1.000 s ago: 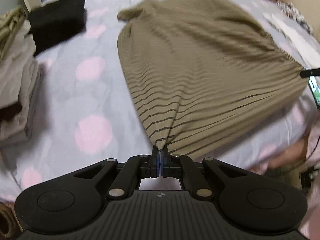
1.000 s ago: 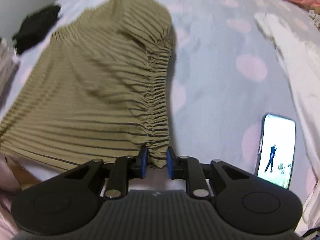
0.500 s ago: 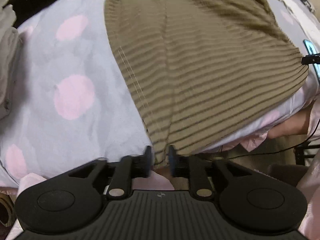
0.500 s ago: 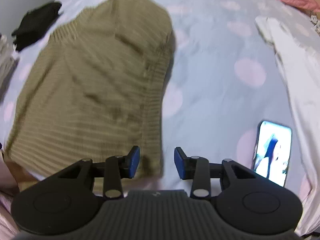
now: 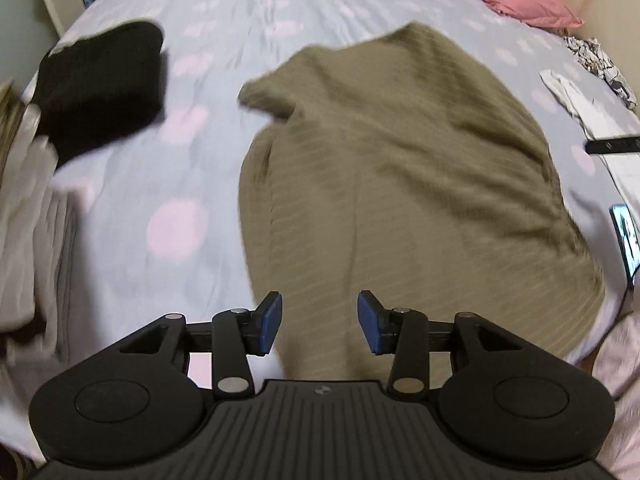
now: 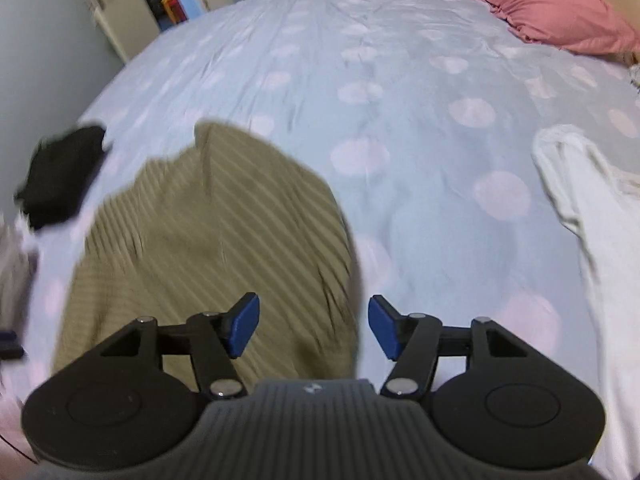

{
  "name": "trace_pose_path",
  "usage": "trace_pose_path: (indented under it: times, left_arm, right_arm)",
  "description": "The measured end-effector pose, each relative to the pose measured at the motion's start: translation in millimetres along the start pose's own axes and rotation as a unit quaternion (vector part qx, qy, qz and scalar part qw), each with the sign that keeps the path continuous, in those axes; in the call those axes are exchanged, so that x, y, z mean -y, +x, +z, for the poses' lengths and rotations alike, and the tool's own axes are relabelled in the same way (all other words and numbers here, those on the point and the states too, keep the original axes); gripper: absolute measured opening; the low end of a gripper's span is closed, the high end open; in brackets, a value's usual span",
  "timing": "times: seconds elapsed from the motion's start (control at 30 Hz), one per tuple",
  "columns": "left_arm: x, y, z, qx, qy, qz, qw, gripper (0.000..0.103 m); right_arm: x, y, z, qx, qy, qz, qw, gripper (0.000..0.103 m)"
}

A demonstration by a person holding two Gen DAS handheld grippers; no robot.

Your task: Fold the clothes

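An olive striped garment (image 5: 400, 184) lies spread on the bed, its near hem reaching the bed's front edge. My left gripper (image 5: 319, 320) hovers above that near hem, its jaws opening, and the cloth lies below them without being pinched. In the right wrist view the same garment (image 6: 216, 248) fills the lower left. My right gripper (image 6: 314, 330) hangs over its right edge, its jaws also opening with nothing pressed between the blue pads (image 6: 244, 326).
The bed sheet (image 6: 400, 120) is pale blue with pink dots. A black folded garment (image 5: 100, 84) and a stack of pale clothes (image 5: 24, 216) lie at the left. A white garment (image 6: 592, 216) and a phone (image 5: 626, 236) lie at the right. A pink pillow (image 6: 560, 16) sits far back.
Both grippers let go of the olive garment's hem and their jaws spread. Both pulled back and rose, and the garment dropped flat on the bed.
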State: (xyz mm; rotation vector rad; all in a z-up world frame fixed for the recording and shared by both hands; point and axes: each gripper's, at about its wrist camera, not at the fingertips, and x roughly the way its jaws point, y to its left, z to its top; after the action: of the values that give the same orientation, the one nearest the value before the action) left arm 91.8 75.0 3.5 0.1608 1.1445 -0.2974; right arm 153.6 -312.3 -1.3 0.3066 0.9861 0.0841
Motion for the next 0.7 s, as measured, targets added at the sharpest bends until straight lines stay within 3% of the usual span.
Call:
trace_pose_path:
  times: [0.17,0.37,0.5,0.57,0.63,0.7]
  left_arm:
    - [10,28,45,0.022,0.013,0.021,0.9995,0.04]
    - [8,59,77,-0.01,0.005,0.032,0.9994,0.04]
    - [9,64,86,-0.014,0.005,0.034,0.9993,0.04]
    - [10,62,91,-0.006,0.001,0.027,0.9996,0.04]
    - [11,61,96,0.0,0.001,0.021,0.9998,0.04]
    - [13,61,99,0.002,0.005,0.022,0.9997,0.04]
  right_arm:
    - [17,47,36,0.006,0.078,0.029,0.996,0.07]
    - [36,104,65,-0.002,0.138,0.075,0.988,0.075]
    - [38,132,69,-0.022,0.2,0.136,0.97,0.075]
    - [30,136,71,-0.026,0.203,0.157,0.966,0.061]
    - [14,131,74,-0.027,0.17,0.15,0.974,0.034]
    - [-4,121,76,-0.02,0.125,0.149,0.981,0.014]
